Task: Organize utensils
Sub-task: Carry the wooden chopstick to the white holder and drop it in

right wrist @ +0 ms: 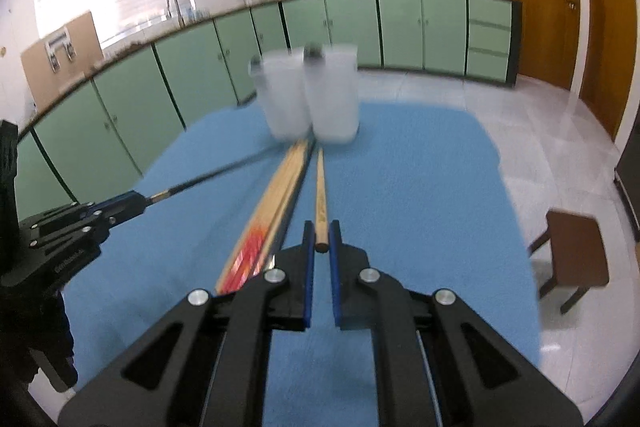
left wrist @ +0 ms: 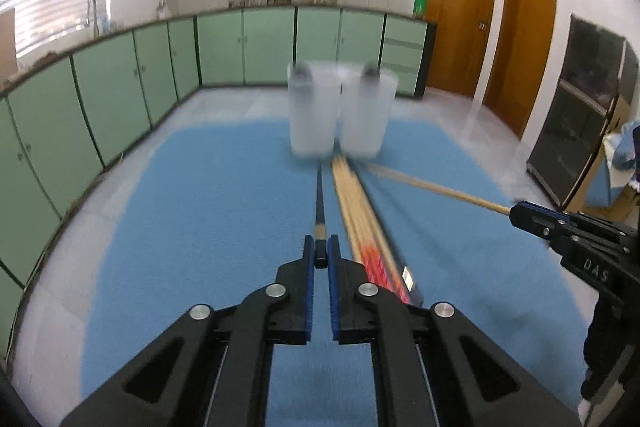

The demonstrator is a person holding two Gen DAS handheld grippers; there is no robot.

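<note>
Left gripper pinching black chopstick, right gripper pinching wooden chopstick, bundle between them

Cups: the two frosted cups are smeared by motion blur; the dark objects at their rims cannot be identified.
Chopstick bundle: the bundle on the blue cloth is streaked; its count is unclear.
Near ends: hidden behind the left hand-held gripper.
Stool: the stool is blurred.
</note>
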